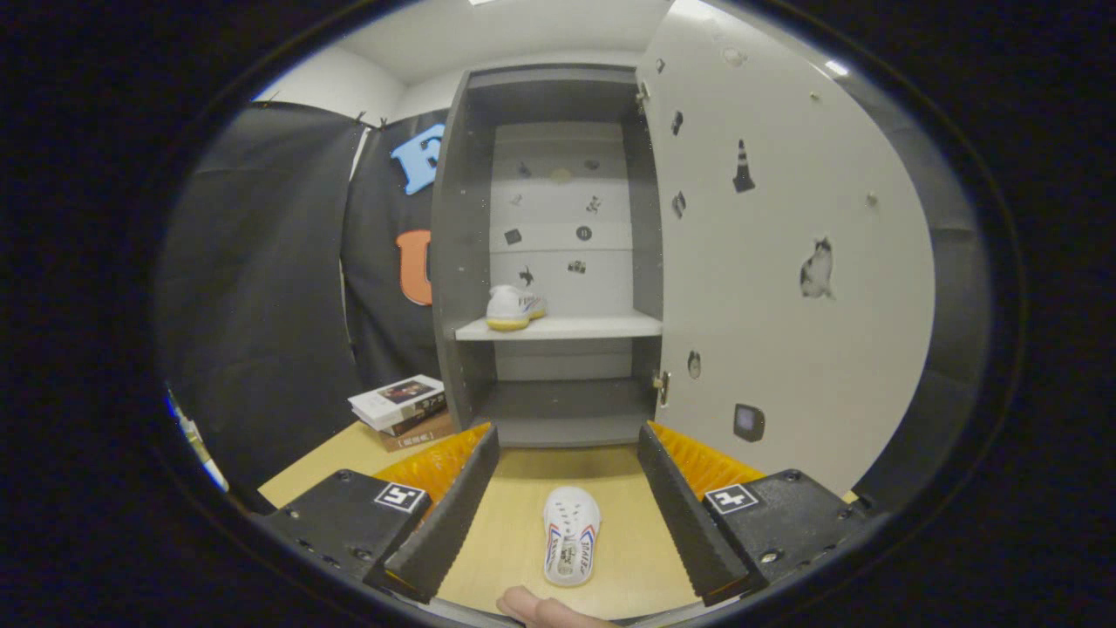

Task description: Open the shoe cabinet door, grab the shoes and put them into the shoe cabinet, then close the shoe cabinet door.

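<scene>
The grey shoe cabinet (pixel 462 262) stands ahead of me with its white door (pixel 785 262) swung wide open to the right. One white shoe with a yellow sole (pixel 514 307) rests on the left part of the cabinet's white shelf (pixel 593 328). A second white shoe (pixel 570 535) with red and blue marks lies on the wooden table (pixel 514 515), toe toward the cabinet, between my two fingers. My gripper (pixel 567 453) is open, its fingers apart on either side of this shoe and not touching it.
A stack of books (pixel 403 410) lies on the table left of the cabinet. The open door bears several stickers and stands close beside my right finger. A person's fingertip (pixel 545 610) shows just below the near shoe. Black cloth walls the left side.
</scene>
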`<state>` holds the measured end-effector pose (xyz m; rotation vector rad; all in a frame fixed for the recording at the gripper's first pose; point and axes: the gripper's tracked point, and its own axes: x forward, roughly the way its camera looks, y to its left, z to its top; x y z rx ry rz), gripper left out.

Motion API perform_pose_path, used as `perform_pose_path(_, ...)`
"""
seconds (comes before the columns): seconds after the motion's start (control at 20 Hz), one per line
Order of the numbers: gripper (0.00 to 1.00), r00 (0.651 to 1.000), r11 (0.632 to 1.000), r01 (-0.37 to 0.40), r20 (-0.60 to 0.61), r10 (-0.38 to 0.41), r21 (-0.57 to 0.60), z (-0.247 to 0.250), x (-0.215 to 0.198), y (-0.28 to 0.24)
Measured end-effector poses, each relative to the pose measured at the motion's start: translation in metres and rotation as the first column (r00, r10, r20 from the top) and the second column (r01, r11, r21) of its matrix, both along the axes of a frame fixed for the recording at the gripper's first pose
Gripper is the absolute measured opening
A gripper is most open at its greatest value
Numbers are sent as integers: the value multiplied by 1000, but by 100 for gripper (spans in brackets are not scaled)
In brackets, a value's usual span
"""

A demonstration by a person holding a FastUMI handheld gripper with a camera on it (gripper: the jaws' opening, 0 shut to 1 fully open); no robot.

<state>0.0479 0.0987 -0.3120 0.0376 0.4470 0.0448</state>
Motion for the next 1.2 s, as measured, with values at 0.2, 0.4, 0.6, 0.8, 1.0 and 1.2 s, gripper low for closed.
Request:
perform_pose_path(0.2, 100, 985, 998, -42, -167, 48, 42, -83, 12, 14)
perform_pose_path(0.4, 100, 964, 997, -45, -260, 58, 55, -139, 16, 18)
perform_pose_path(0.6, 96, 943, 997, -27, -329, 51, 76, -179, 10, 19)
perform_pose_path(0.8, 89, 926, 996, -16, -374, 49, 92, -213, -2, 26)
perform_pose_path(1.0, 75, 919, 998, -16, -393, 37, 58, -245, -12, 29)
perform_pose_path(1.2, 56, 950, 996, 41, -311, -17, 73, -262, 6, 20)
